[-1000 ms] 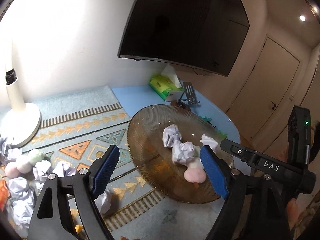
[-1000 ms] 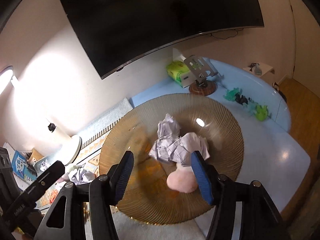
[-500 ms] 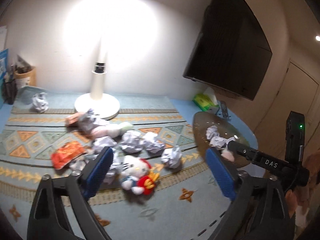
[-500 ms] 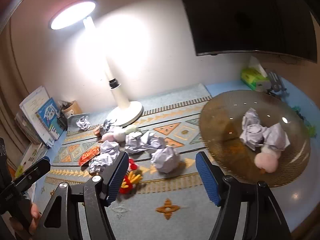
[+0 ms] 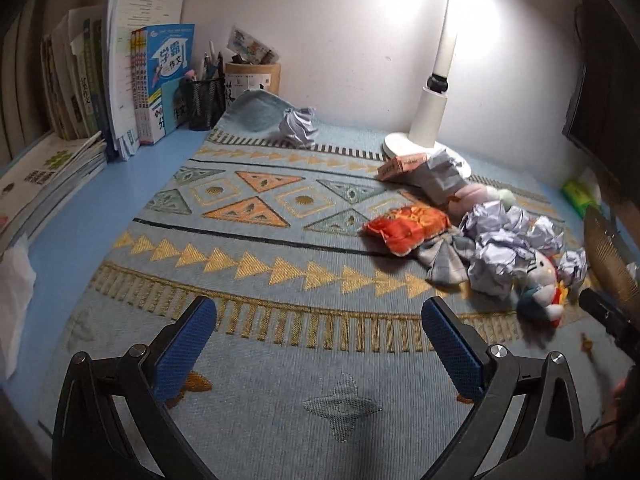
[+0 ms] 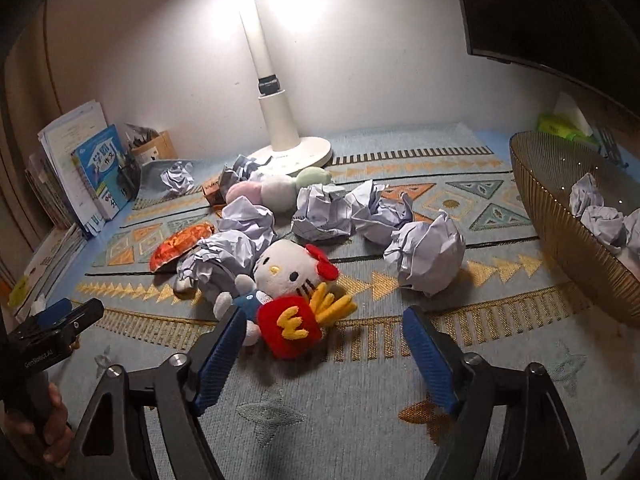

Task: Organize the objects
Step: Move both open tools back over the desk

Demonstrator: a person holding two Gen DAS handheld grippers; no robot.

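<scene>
- Hovering over the patterned mat [image 5: 256, 248], left gripper [image 5: 320, 340] has jaws spread wide, nothing between them, only bare mat ahead.
- Right gripper [image 6: 320, 344] is released too, jaws have just been opening; nothing gripped.
- Hello Kitty plush [image 6: 286, 280] lies just ahead of the right gripper, its red fries pouch [image 6: 290, 326] between the blue pads' tips, nearer the left pad; contact can't be told.
- Crumpled paper balls [image 6: 428, 256] are piled behind the plush, mid-mat, near the white lamp base [image 6: 296, 152].
- Orange snack packet [image 5: 404, 228] sits left of the pile, well ahead-right of the left gripper.
- One stray paper ball [image 5: 298, 126] lies at the mat's far edge by the pen holders.
- Gold wire bowl [image 6: 560, 216] at right holds more paper balls.
</scene>
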